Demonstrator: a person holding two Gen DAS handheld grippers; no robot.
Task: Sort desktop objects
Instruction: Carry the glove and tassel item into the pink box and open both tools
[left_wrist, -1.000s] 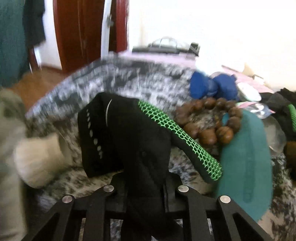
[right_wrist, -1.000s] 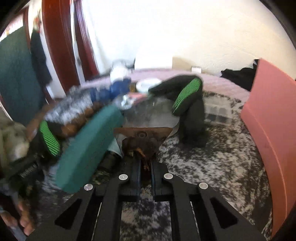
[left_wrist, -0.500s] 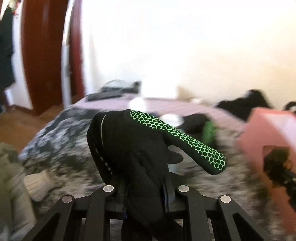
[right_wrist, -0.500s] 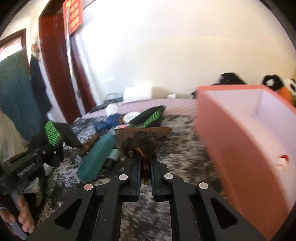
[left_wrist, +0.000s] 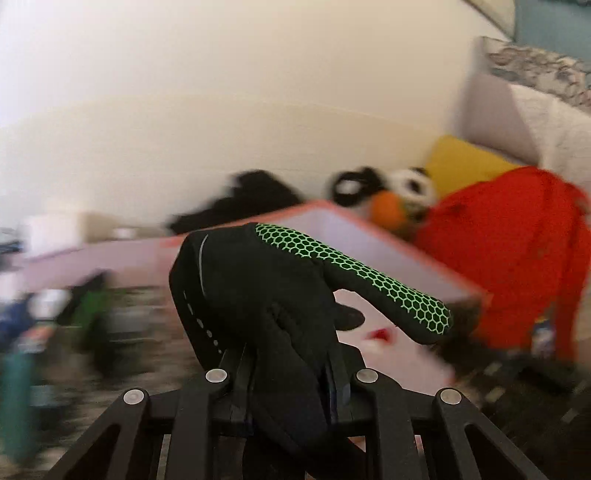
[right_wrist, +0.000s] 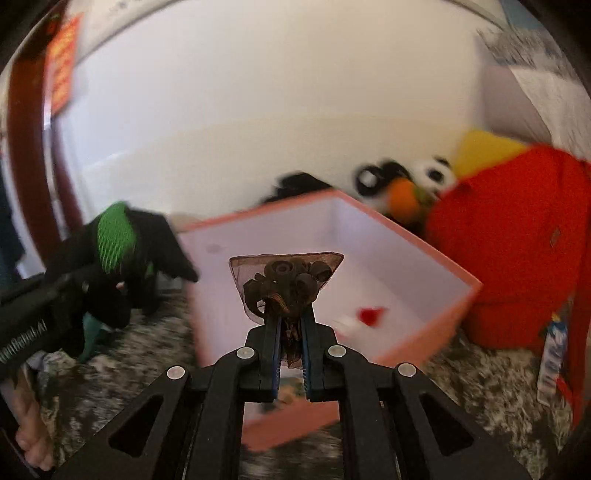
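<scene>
Left of the pink box (right_wrist: 436, 254), the left gripper (left_wrist: 291, 369) pinches a black glove (left_wrist: 258, 295); carry it over the rim before releasing. Above the box's opening, the right gripper (right_wrist: 290, 332) pinches a mesh pouch (right_wrist: 286, 280); lower it, then release.

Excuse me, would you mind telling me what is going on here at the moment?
A person is sorting things with a pair of tongs in each hand. The left tongs are shut on a black glove with green honeycomb grip; the right tongs are shut on a sheer brown pouch of dark rings. Both are held up in front of an open pink box, nothing released yet.
</scene>
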